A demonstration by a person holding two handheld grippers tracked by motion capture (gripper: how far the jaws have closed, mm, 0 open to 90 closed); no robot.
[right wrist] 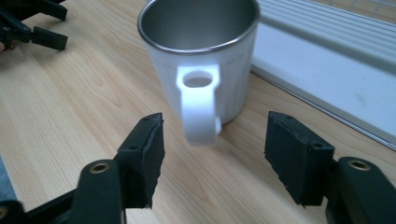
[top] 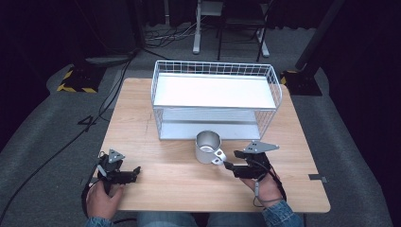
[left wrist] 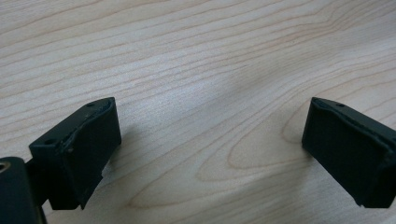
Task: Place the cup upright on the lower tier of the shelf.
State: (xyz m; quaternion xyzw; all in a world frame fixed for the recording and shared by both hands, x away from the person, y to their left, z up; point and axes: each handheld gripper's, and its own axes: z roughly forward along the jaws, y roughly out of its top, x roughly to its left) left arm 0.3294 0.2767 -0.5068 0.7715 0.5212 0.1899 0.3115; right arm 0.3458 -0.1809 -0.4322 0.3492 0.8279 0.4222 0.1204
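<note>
Right gripper [right wrist: 215, 161] open, mug [right wrist: 205, 56] handle [right wrist: 200, 105] facing it

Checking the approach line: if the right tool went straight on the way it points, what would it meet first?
Most likely the mug's white handle, which sits centred ahead of the right tool and its open jaws, with the mug body behind it.

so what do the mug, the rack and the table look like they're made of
The mug looks like metal: white-coated outside, with a bare brushed-steel inside and a shiny rim. The rack seems to be white-coated wire mesh with flat white shelves, likely painted metal. The table shows pale wood grain with a matte finish; whether it is solid wood or laminate, I cannot tell.
</note>
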